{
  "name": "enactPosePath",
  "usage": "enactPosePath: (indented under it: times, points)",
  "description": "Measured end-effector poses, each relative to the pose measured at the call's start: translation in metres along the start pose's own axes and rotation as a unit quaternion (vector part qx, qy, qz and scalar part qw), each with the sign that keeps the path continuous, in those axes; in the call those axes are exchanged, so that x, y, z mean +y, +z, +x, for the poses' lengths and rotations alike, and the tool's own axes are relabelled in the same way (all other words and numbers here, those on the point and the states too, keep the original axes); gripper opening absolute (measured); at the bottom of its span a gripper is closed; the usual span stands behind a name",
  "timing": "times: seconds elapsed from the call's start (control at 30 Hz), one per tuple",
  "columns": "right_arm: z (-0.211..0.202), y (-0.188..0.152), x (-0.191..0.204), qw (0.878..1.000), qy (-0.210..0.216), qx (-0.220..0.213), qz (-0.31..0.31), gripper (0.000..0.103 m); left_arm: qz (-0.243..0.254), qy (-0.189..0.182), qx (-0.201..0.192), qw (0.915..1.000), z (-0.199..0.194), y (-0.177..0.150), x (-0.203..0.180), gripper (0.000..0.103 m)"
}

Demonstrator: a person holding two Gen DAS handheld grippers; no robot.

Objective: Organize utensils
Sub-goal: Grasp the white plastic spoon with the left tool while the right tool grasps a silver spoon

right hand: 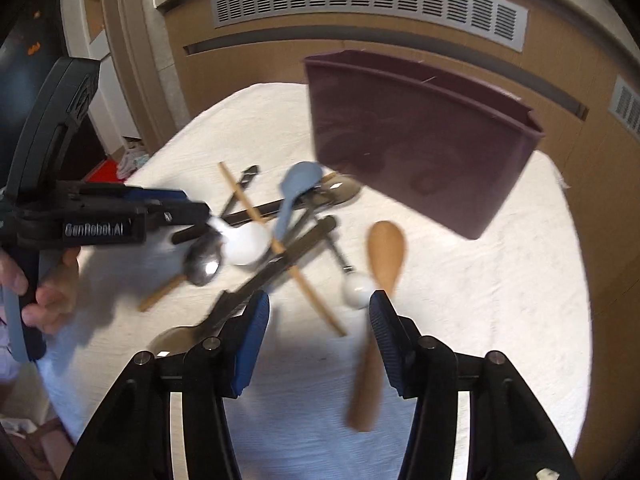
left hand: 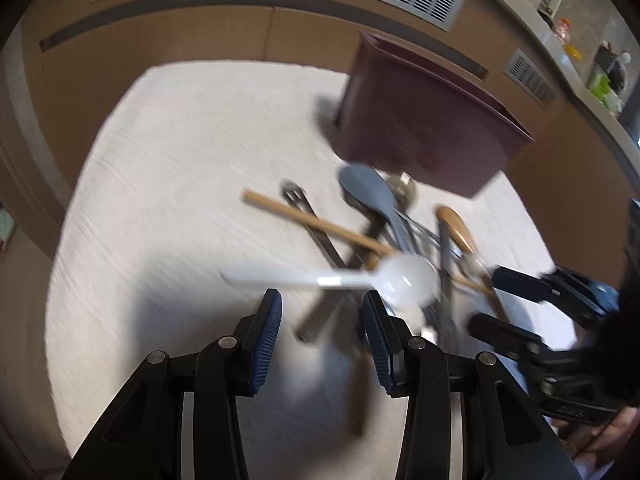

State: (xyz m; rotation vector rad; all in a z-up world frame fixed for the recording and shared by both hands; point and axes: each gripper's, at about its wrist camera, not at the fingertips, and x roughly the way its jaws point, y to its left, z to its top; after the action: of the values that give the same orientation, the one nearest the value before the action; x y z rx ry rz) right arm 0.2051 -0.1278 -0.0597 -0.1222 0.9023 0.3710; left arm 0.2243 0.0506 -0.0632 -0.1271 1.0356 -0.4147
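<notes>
Desk [right hand: 500, 300] under white textured cloth [left hand: 168, 152]. Dark maroon bin [right hand: 420, 140] upright at far side. Near it, tangled heap of utensils on cloth: blue spoon [right hand: 298, 188], white spoon [left hand: 404, 280], wooden spoon [right hand: 382, 256], chopstick [left hand: 308, 220], metal spoon [right hand: 204, 260], dark-handled pieces crossing beneath. Exact overlaps blurred.

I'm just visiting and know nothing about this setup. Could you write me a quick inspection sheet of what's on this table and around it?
Surface: white cloth covering the table.
Job's things: maroon bin standing at the back; in front, a crossed pile with a white spoon, blue spoon, wooden spoon and metal spoon.
Clutter: nothing seen.
Grippers: left gripper open above the white spoon's handle; right gripper open over the pile, empty.
Cables: nothing seen.
Surroundings: wooden cabinets with vent grilles.
</notes>
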Motion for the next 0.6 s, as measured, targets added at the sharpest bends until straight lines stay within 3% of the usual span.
enactPosePath:
  times: [0.1, 0.2, 0.27, 0.33, 0.37, 0.43, 0.6]
  points:
    - [0.010, 0.004, 0.012, 0.999, 0.030, 0.009, 0.015, 0.049, -0.001, 0.005, -0.002, 1.0000, -0.013, -0.011, -0.001, 0.043]
    - [0.025, 0.011, 0.020, 0.999, 0.038, 0.028, 0.023, 0.048, 0.013, 0.050, -0.048, 0.9975, -0.033, -0.011, -0.002, 0.043]
    - [0.034, 0.013, 0.021, 0.998, 0.046, 0.040, 0.029, 0.042, 0.029, 0.054, -0.058, 0.9965, -0.038, -0.007, -0.004, 0.043]
    - [0.032, 0.015, 0.024, 0.998, 0.044, 0.036, 0.013, 0.022, 0.046, 0.041, -0.055, 0.9966, -0.036, -0.001, -0.007, 0.044]
    - [0.030, 0.016, 0.025, 0.998, 0.046, 0.038, 0.007, 0.021, 0.056, 0.039, -0.052, 0.9963, -0.033, 0.004, -0.009, 0.044]
    - [0.023, 0.015, 0.021, 0.999, 0.026, 0.032, -0.008, 0.008, 0.066, 0.046, -0.052, 0.9954, -0.025, 0.016, -0.012, 0.044]
    - [0.010, 0.008, -0.016, 0.999, -0.025, 0.029, 0.006, 0.005, 0.055, 0.062, -0.036, 0.9959, 0.005, 0.039, -0.005, 0.044]
